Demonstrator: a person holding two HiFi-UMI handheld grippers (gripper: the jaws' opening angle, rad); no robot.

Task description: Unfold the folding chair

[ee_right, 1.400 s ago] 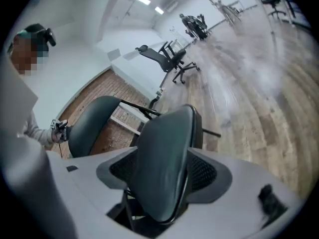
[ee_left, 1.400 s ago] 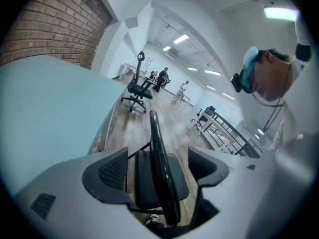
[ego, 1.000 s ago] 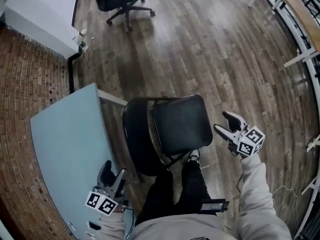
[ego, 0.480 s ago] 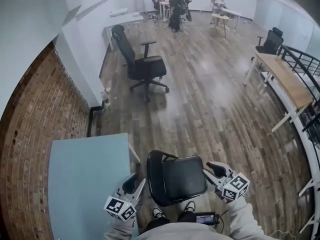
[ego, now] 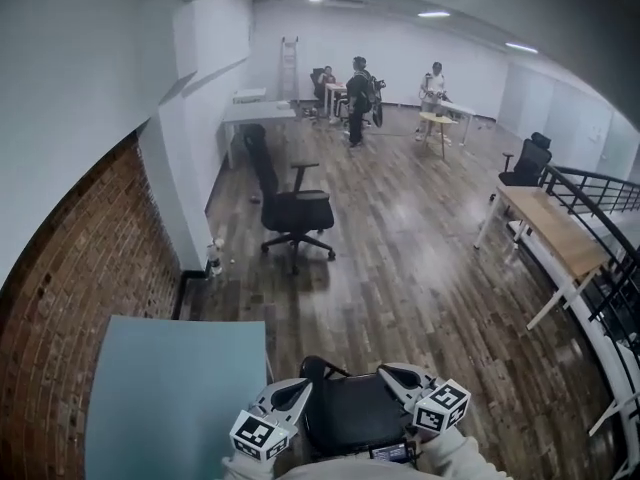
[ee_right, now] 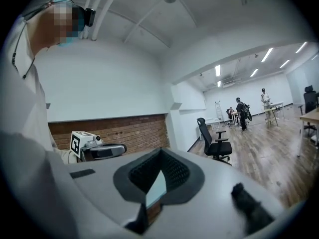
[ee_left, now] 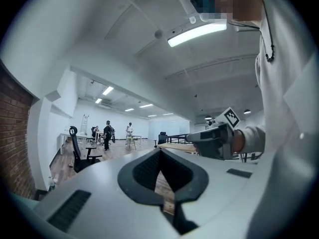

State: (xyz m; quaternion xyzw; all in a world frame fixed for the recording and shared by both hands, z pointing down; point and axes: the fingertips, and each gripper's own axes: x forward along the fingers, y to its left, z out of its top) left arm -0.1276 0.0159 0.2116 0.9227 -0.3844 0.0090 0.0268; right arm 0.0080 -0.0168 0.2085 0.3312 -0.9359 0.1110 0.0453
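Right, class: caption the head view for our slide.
Left gripper and right gripper, both shut, flank the black chair.

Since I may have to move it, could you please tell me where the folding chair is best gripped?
Likely the thin frame tube at the far left corner of the folding chair, from above with the left tool, now shut: the tube is slim enough for jaws, the seat pad broad and flat.
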